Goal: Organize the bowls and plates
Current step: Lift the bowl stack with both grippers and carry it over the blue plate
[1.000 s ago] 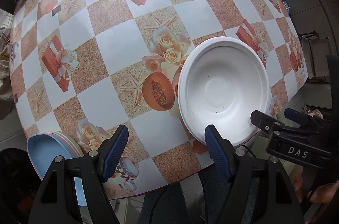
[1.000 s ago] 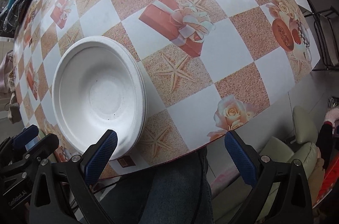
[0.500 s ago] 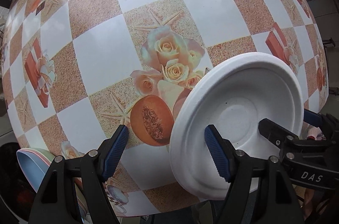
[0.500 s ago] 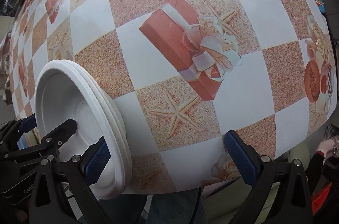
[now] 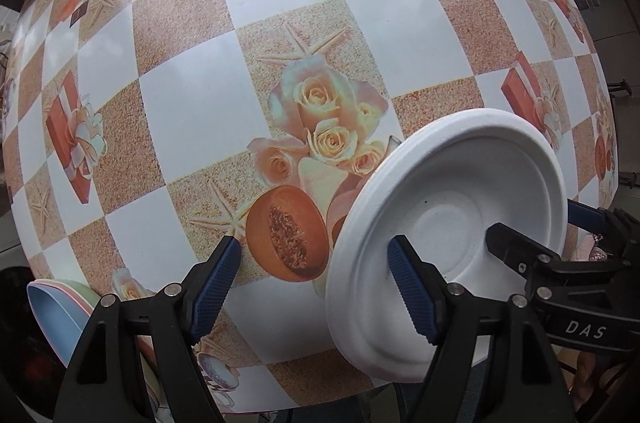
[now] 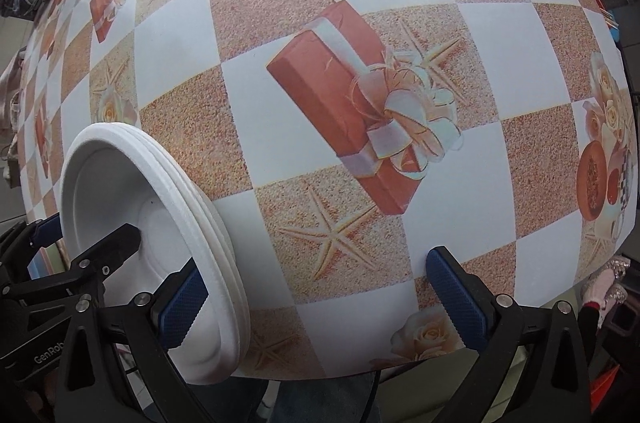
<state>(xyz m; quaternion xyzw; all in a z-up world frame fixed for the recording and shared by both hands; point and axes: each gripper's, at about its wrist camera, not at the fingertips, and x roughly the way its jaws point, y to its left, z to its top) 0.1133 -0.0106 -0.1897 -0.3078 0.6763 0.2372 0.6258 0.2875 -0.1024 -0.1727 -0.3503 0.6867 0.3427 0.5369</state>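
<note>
1. Jaws of the left gripper [image 5: 316, 275] stand wide apart, its right finger [image 5: 412, 293] over the near rim of the white bowls [image 5: 460, 219] and its left finger over the bare table [image 5: 192, 111]; nothing is pinched between them.
2. Jaws of the right gripper [image 6: 316, 287] are likewise wide, the left finger [image 6: 182, 307] just inside the bowls' near rim and the right finger over the printed cloth.
3. Only the right wrist view shows the bowls [image 6: 160, 223] as a nested stack, with several rim edges layered at the right side; the left wrist view shows just one white dish face.
4. Only the left wrist view shows the pastel plates [image 5: 60, 311], blue on top with pink and green edges, at the near left corner of the table, well apart from the bowls.
5. Bowls sit at the near edge of the table, between the two grippers, each gripper showing in the other's view.
6. Against a second ago, both cameras are much lower and closer to the cloth, and the bowls now look steeply tilted rather than seen from above; both jaws remain as wide as before.
</note>
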